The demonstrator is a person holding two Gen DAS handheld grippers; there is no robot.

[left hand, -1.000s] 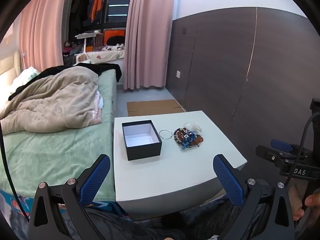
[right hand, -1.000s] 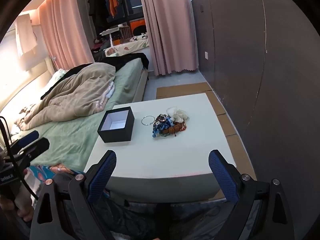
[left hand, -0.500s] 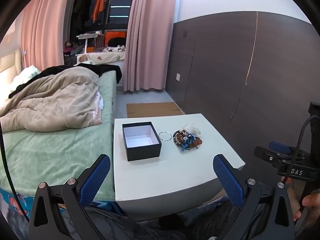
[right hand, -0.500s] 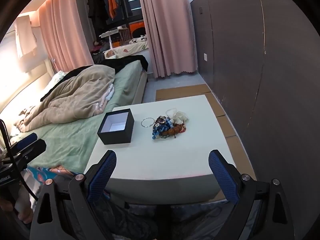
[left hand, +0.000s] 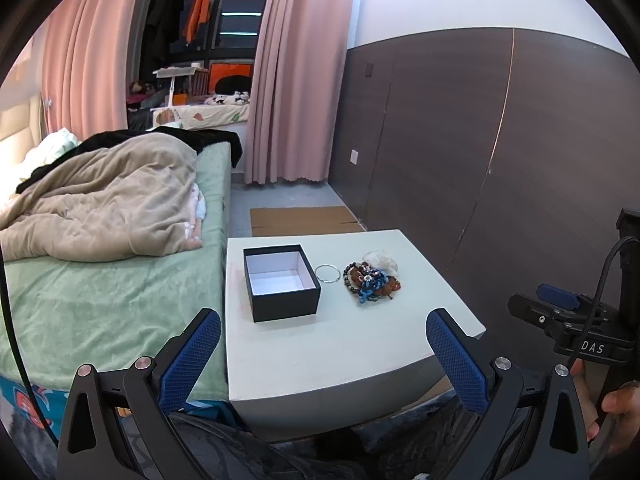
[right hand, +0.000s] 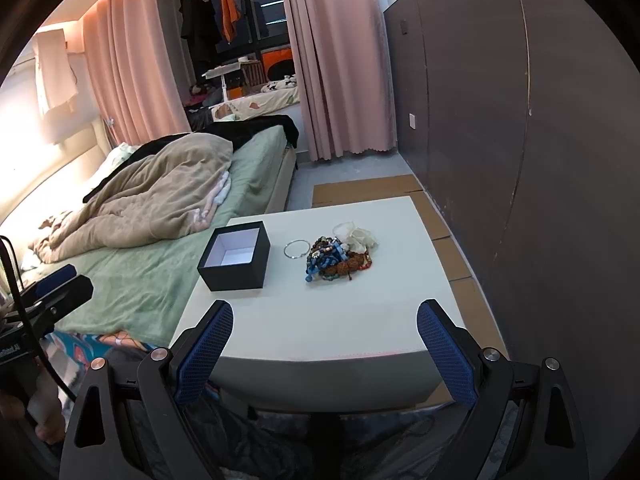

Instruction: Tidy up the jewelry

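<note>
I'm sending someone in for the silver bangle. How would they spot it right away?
Find the white table beside the bed. On it, the bangle lies flat between the open black box and the heap of beaded bracelets. It is the only plain thin metal ring, lying by itself.

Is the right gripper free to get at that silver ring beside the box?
Probably yes: the right gripper is open and empty, the silver ring lies alone between the box and the bead pile, nothing covering it.
</note>
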